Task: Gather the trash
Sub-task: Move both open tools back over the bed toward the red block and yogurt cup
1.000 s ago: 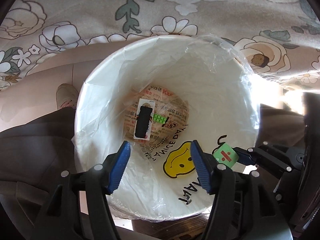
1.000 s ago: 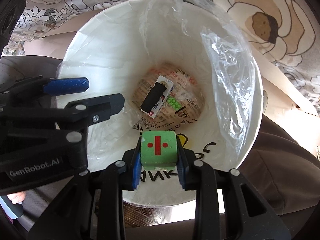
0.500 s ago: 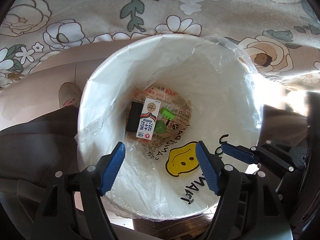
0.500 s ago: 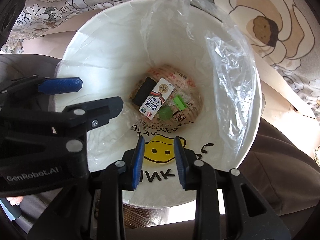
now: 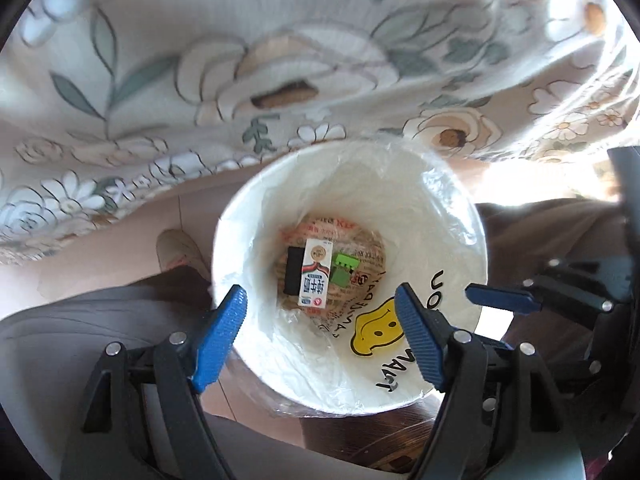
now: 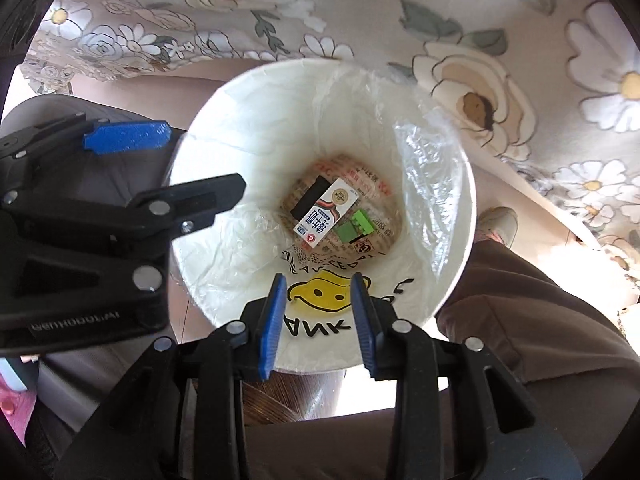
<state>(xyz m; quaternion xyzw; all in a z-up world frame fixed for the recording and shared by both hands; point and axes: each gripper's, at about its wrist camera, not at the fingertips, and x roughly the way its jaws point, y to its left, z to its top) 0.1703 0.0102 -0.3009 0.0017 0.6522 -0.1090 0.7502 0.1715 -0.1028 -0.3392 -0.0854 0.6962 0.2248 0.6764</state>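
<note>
1. Grey-trousered leg (image 5: 80,320) at far left of the left wrist view, with a beige shoe (image 5: 176,252) on the floor beside it.
2. Left gripper (image 5: 320,332) with blue-padded black fingers (image 5: 220,340) spread wide, holding nothing, poised above the near rim of the white round bin (image 5: 256,208) lined with a clear plastic bag (image 5: 440,184).
3. Deep in the bin, lying on a printed paper wrapper (image 5: 360,240): a flat black block (image 5: 294,272), touching it a small white milk carton (image 5: 316,276), then a green studded toy block (image 5: 344,268) just beside the carton.
4. Yellow smiley face (image 5: 376,328) printed on the near inner wall.
5. Right gripper (image 6: 320,316) parted moderately, empty, above the smiley.
6. Floral cloth (image 5: 280,60) hanging behind the bin.
</note>
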